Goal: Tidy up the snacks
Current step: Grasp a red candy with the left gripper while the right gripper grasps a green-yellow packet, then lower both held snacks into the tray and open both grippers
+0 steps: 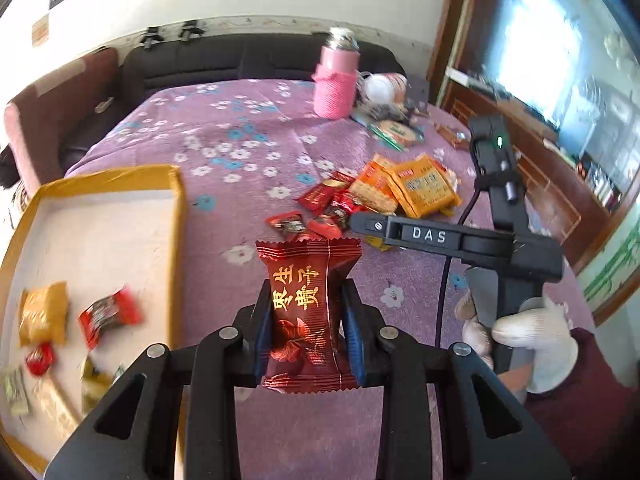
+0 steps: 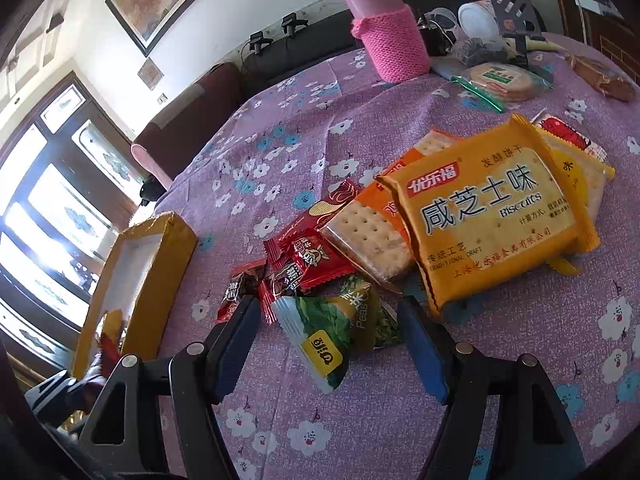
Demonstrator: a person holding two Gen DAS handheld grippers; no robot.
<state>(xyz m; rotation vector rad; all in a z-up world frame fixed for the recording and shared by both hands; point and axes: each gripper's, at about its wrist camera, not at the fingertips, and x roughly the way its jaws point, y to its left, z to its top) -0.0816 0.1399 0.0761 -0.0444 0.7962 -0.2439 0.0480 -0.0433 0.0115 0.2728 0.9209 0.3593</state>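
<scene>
Above purple tablecloth (image 1: 248,128), dark red candy (image 1: 308,316) pinched upright between left gripper (image 1: 308,320) pads, lifted for transfer toward yellow box (image 1: 176,200); right gripper (image 2: 328,344) fingers spread around green pea packet (image 2: 332,328), grasp judged next; biscuit packs (image 2: 492,216) left piled beside.

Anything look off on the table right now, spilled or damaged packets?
Nothing looks damaged or spilled. The loose snacks pile is simply unsorted, packets overlapping on the tablecloth. The left gripper holds a dark red candy packet intact, beside the tray; the right gripper straddles a green pea packet, open.
</scene>
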